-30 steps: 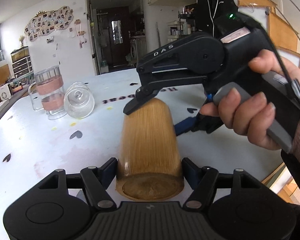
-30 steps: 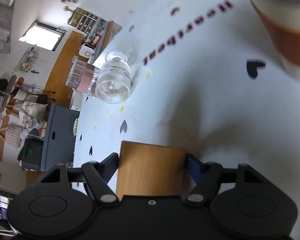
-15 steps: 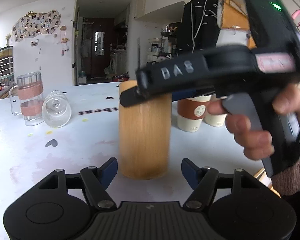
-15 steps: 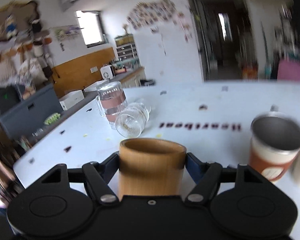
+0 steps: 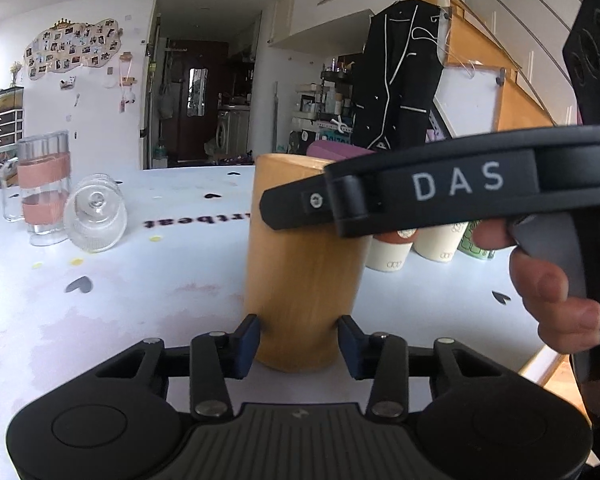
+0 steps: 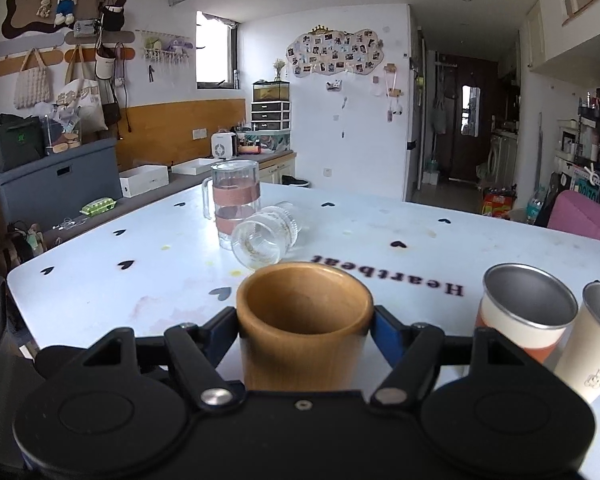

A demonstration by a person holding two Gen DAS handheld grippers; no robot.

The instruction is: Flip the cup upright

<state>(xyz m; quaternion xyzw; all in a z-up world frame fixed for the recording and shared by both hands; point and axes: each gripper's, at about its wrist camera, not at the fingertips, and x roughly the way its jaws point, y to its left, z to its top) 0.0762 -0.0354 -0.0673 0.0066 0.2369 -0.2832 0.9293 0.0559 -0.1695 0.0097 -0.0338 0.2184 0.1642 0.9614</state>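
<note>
The wooden cup (image 5: 302, 264) stands upright on the white table (image 5: 140, 280), mouth up, as the right wrist view (image 6: 304, 332) shows. My right gripper (image 6: 304, 320) is shut on the cup near its rim, one finger on each side; its black body (image 5: 420, 196) crosses the cup's top in the left wrist view. My left gripper (image 5: 299, 338) is low at the cup's base, its blue pads (image 5: 247, 338) close on either side of it. I cannot tell whether they touch.
A glass mug with pink bands (image 5: 40, 188) stands at the left with a clear glass jar (image 5: 96, 218) on its side beside it. Several paper and metal cups (image 6: 524, 320) stand to the right of the wooden cup. The table's edge (image 5: 540, 360) runs close at right.
The right gripper has swung the wooden cup from lying tilted to standing upright. The left gripper's fingers have come in closer around the cup's base.
</note>
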